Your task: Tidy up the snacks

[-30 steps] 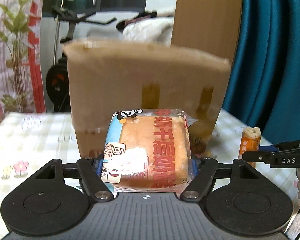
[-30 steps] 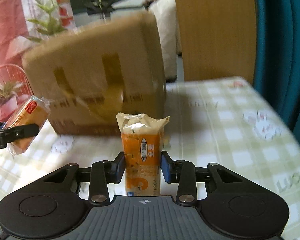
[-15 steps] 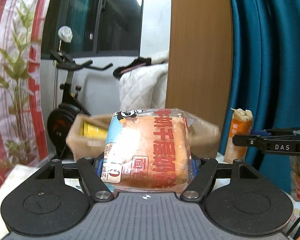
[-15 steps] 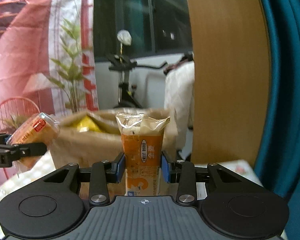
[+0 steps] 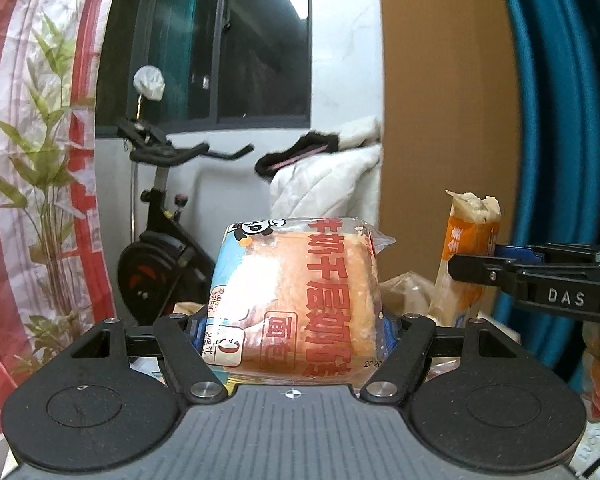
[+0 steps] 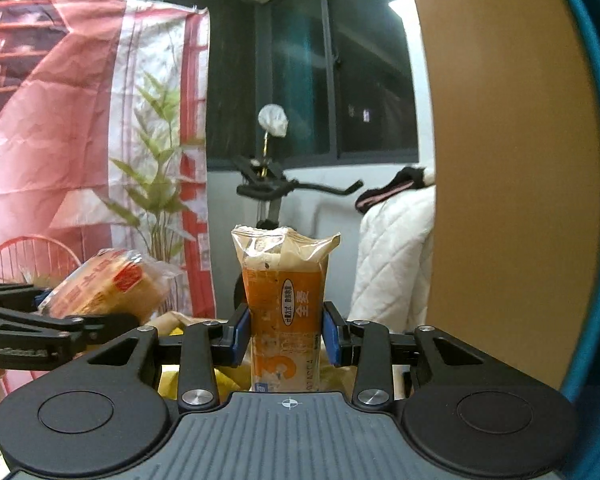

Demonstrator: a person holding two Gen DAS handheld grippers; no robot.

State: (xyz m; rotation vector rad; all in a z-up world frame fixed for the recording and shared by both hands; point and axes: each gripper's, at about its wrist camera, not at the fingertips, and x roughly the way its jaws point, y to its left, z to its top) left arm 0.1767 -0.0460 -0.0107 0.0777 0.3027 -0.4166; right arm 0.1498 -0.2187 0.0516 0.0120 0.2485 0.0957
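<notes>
The left tool points nearly level, its blue pads pinching a wrapped bread loaf by its sides, so the pack stands raised in the air between the fingers. The right tool is held level beside it, its pads pressed on an upright orange snack pack at mid-height, the crimped top above the fingers. Each tool shows in the other's view, side by side and apart. Just below and behind them the open top of a cardboard box shows, with an exercise bike behind.
</notes>
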